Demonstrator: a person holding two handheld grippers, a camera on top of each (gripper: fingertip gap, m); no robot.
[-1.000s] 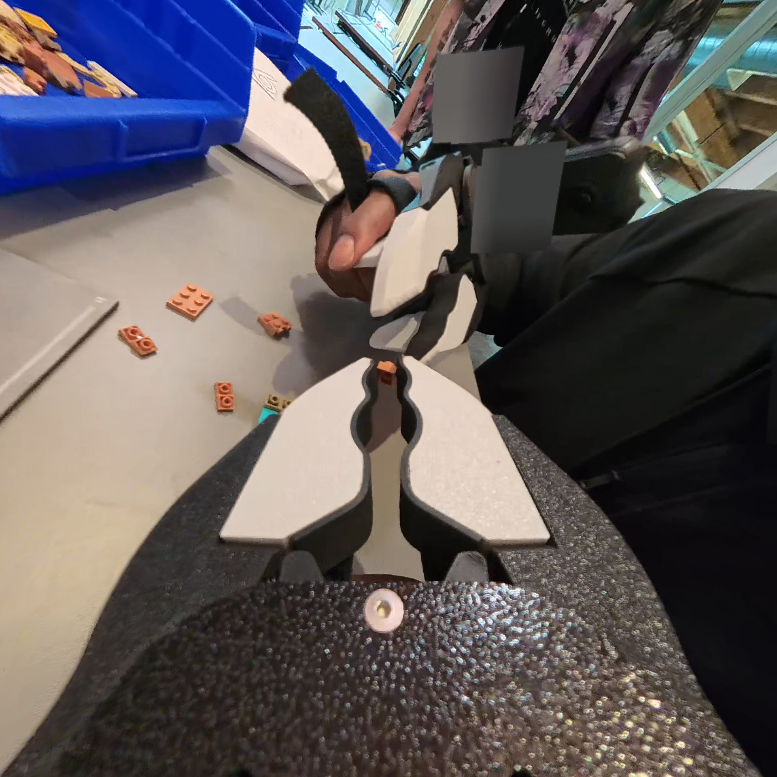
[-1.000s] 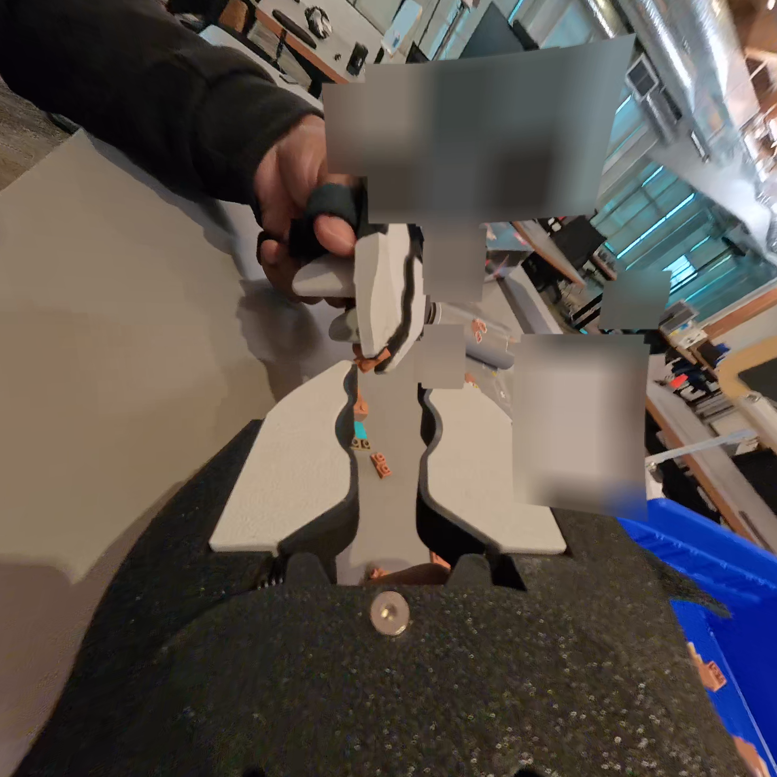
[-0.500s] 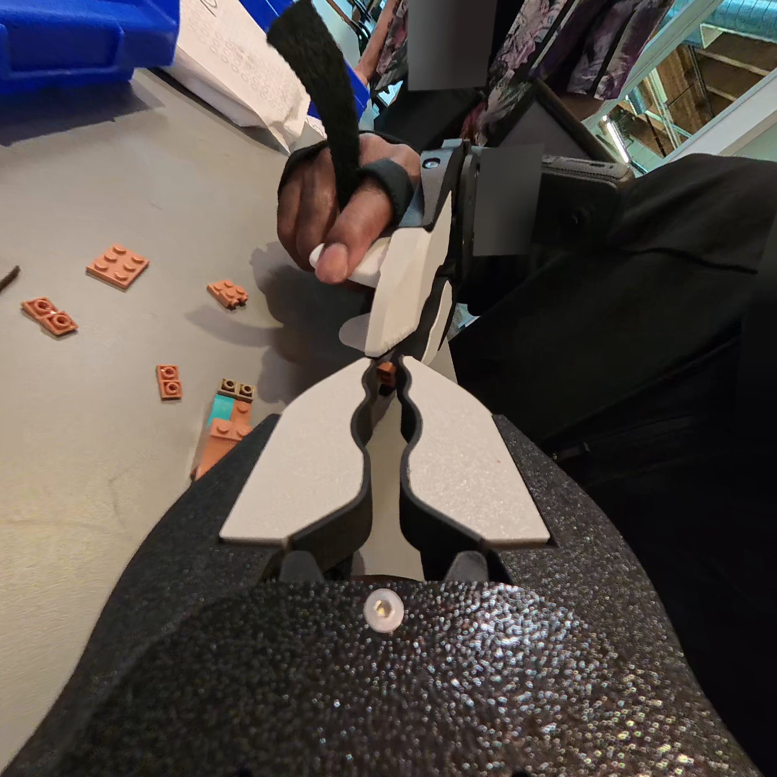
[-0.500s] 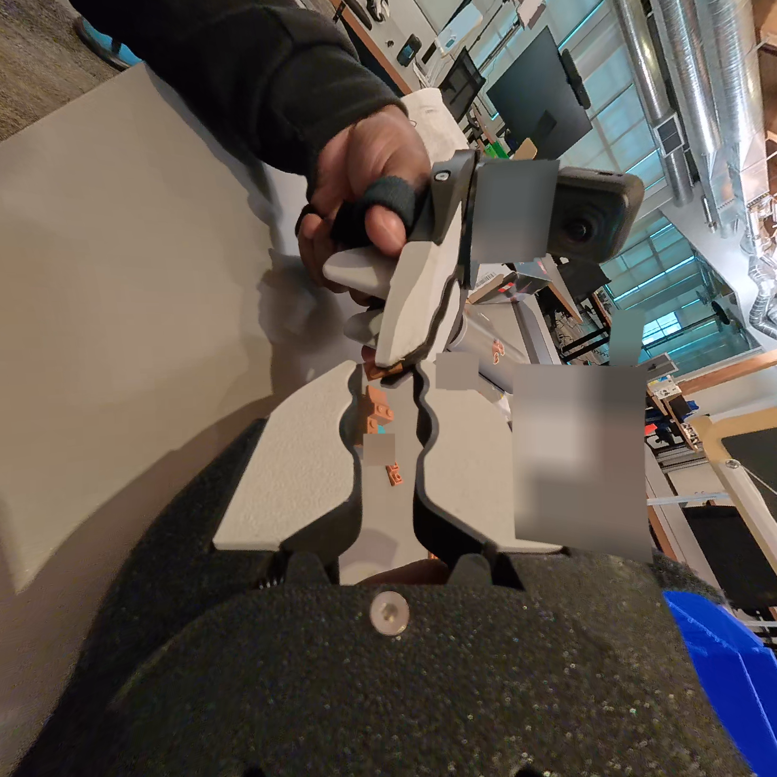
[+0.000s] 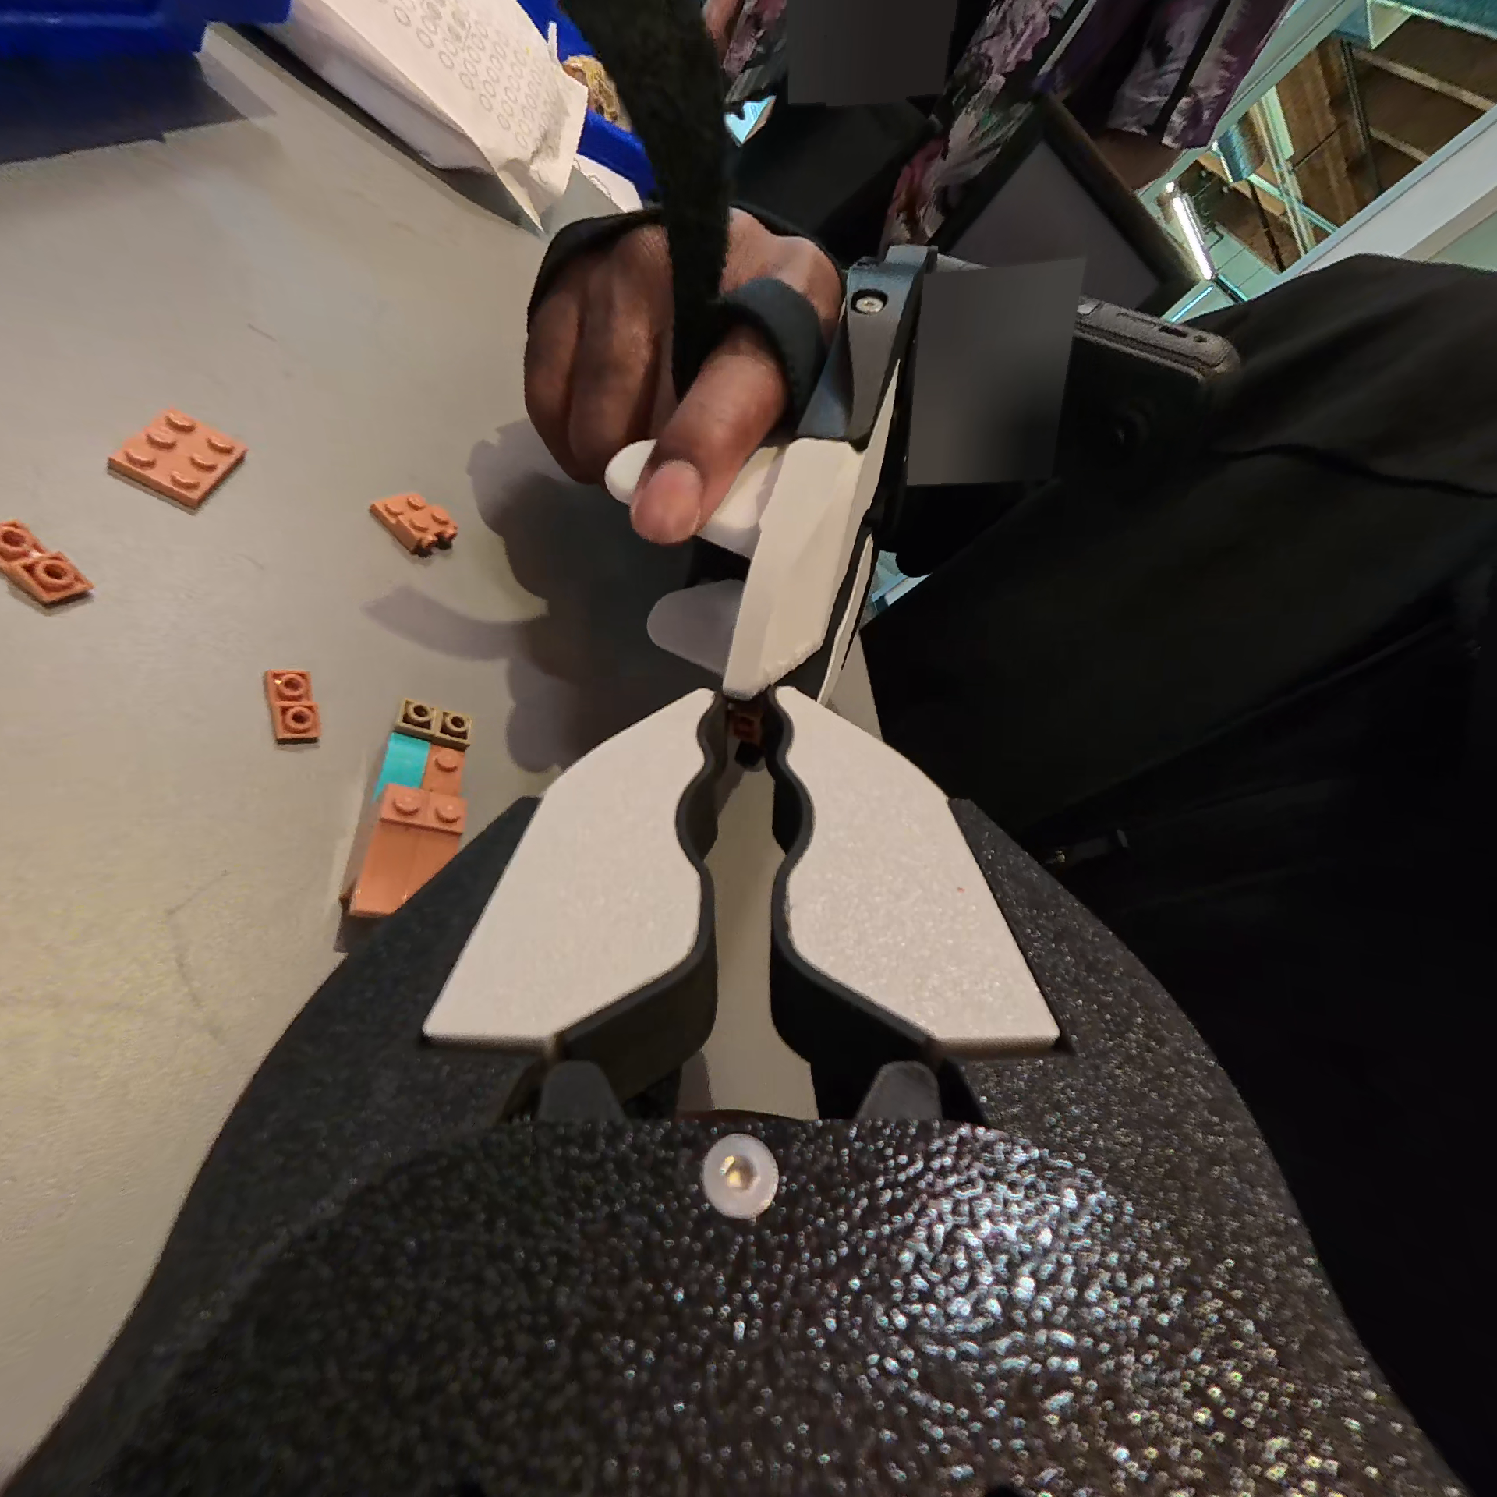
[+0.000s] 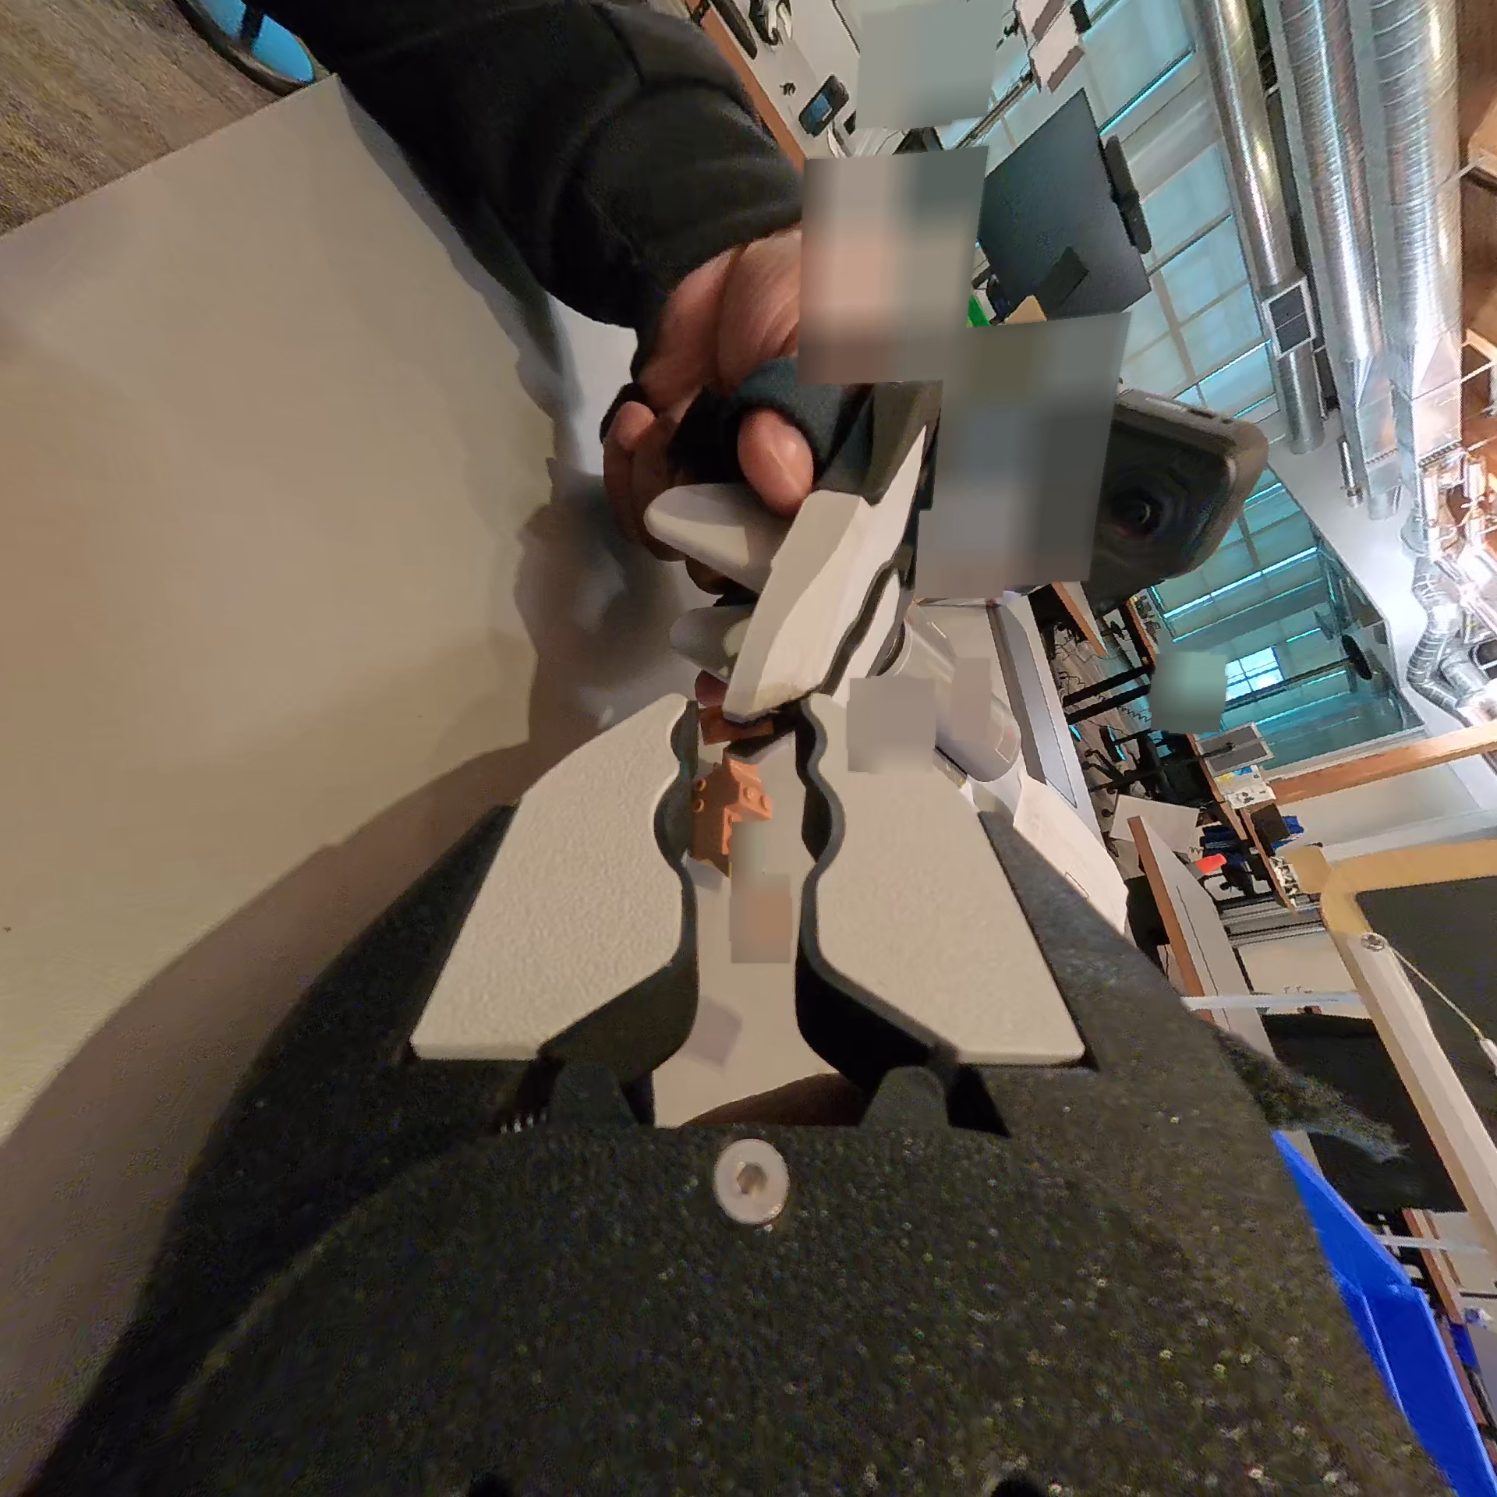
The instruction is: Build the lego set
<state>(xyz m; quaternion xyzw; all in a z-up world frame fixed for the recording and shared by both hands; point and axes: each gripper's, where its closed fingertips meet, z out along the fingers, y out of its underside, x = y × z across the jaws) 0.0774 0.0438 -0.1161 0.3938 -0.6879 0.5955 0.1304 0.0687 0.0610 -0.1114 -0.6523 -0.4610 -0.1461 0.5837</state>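
The left gripper (image 5: 747, 713) is closed on a small brown brick (image 5: 745, 723), both fingertips pressing its sides. The right gripper (image 5: 782, 680) comes in from the far side, tip to tip with it, and its fingertips sit on the same brick. A hand (image 5: 648, 381) in a black strap holds that gripper, a thumb resting on its white trigger.

From the right gripper's own side, its fingers (image 6: 599, 818) stand a little apart, with the left gripper's tip (image 6: 778, 680) and the brown brick (image 6: 733, 731) between them. The near side of the brick meets the left finger; contact with the right finger cannot be made out, so whether this gripper is gripping the brick cannot be told. Beyond the gap, more brown bricks (image 6: 725, 810) lie on the table.

On the grey table (image 5: 162, 810) to the left lie loose pieces: a small build of brown, teal and tan bricks (image 5: 413, 810) just beside the left gripper, a two-stud brown plate (image 5: 292, 705) near it, a hinged brown piece (image 5: 415, 521) farther off, a square brown plate (image 5: 178, 455) and a pair of round-stud plates (image 5: 40, 563) at the left edge. A white printed sheet (image 5: 486, 89) and a blue bin (image 5: 105, 49) sit at the far side. The person's dark sleeve (image 5: 1215, 648) fills the right.
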